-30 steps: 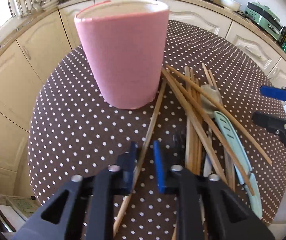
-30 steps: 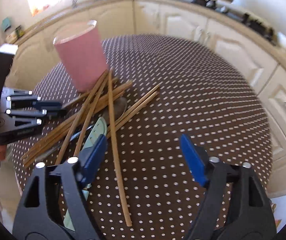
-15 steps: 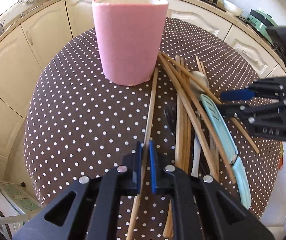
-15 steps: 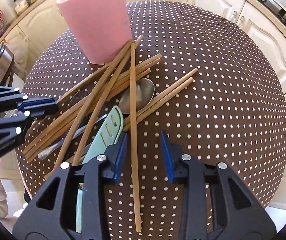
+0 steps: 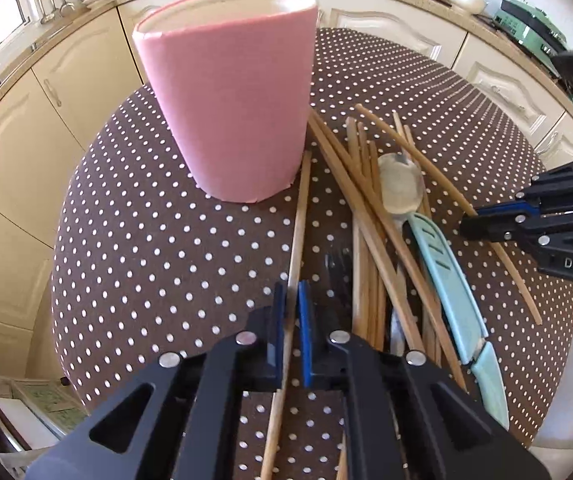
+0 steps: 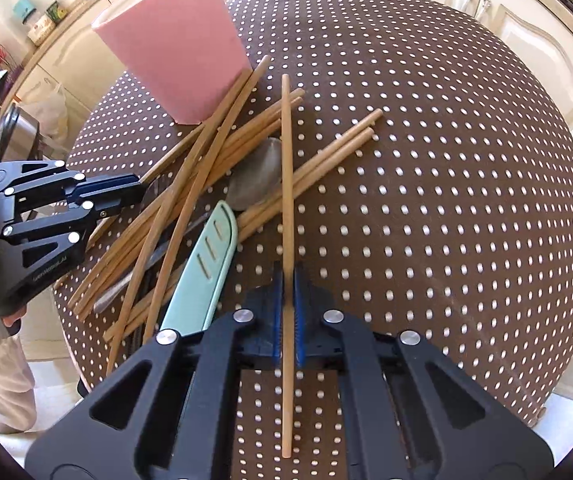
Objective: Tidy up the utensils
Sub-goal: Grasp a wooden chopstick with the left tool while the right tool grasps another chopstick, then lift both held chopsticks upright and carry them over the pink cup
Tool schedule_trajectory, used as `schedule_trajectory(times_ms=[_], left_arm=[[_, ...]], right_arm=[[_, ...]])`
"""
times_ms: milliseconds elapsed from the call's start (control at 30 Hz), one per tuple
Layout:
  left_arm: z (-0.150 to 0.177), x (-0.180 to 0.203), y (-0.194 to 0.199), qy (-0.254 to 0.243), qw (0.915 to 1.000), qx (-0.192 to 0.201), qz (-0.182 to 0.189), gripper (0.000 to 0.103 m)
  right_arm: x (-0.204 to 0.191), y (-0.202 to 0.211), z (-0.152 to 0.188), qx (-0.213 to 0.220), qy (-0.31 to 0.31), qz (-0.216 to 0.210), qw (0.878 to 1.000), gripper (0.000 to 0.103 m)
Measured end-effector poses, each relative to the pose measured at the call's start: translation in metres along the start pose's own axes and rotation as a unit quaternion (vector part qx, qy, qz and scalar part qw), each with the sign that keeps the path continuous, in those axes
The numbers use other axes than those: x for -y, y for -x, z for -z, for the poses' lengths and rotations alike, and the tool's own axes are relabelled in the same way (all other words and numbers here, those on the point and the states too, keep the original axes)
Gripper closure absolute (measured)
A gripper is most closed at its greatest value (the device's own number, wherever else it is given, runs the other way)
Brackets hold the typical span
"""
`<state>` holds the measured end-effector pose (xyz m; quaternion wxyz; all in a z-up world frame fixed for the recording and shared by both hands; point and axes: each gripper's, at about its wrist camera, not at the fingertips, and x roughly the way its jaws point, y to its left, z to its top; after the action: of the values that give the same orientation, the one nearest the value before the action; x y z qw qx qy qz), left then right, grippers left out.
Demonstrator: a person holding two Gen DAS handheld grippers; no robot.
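In the left wrist view, the left gripper (image 5: pixel 291 316) has its jaws closed on a single chopstick (image 5: pixel 300 216) whose far tip lies just beside the base of the pink holder (image 5: pixel 230 92), which stands upright toward the far left part of the round tabletop (image 5: pixel 146 240). To the right of that stick, a heap of chopsticks (image 5: pixel 366 200) lies crossed over a spoon (image 5: pixel 400 188) and a pale green knife (image 5: pixel 446 276), spreading toward the tabletop's right edge, where the right gripper (image 5: pixel 482 220) comes in from the side. In the right wrist view, the right gripper (image 6: pixel 287 300) is likewise clamped on one chopstick (image 6: pixel 286 160), which lies apart from the others with its near end close to the near edge; the left gripper (image 6: pixel 126 196) shows at the left, pinched shut over the left fringe of the pile. As I judge it, the sorting has barely started: no handle or tip shows above the holder's rim, and everything else still lies loose on the cloth, so two sticks are gripped and the rest remains. The right half of the tabletop is bare and gives free room to lift; the tight spot is the narrow gap between holder and pile, where a swung stick could nudge the holder or drag its neighbours toward the edge.
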<state>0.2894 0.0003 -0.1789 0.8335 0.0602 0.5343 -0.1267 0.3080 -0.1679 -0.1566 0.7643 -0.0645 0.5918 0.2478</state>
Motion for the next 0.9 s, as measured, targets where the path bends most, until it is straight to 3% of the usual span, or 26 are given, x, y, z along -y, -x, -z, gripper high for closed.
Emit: schedule_trajectory(times_ms=[300,467,667,900], left_arm=[[0.035,0.001,0.069,0.0,0.9944,0.103,0.025,0.098],[0.033,-0.002,0.116,0.017,0.9803,0.192,0.041,0.098],[0.02,-0.012,0.16,0.051,0.9387,0.336,0.058,0.098],[-0.012,-0.025,0.175,0.105,0.8759,0.467,0.06,0.098]], right_arm=[[0.002,0.057,0.053,0.08,-0.015,-0.026,0.996,0.098],[-0.015,0.112,0.062,0.167,-0.003,-0.026,0.986,0.098],[-0.035,0.14,0.037,0.267,0.002,-0.038,0.963,0.098],[-0.053,0.148,-0.023,0.357,-0.01,-0.04,0.933,0.098]])
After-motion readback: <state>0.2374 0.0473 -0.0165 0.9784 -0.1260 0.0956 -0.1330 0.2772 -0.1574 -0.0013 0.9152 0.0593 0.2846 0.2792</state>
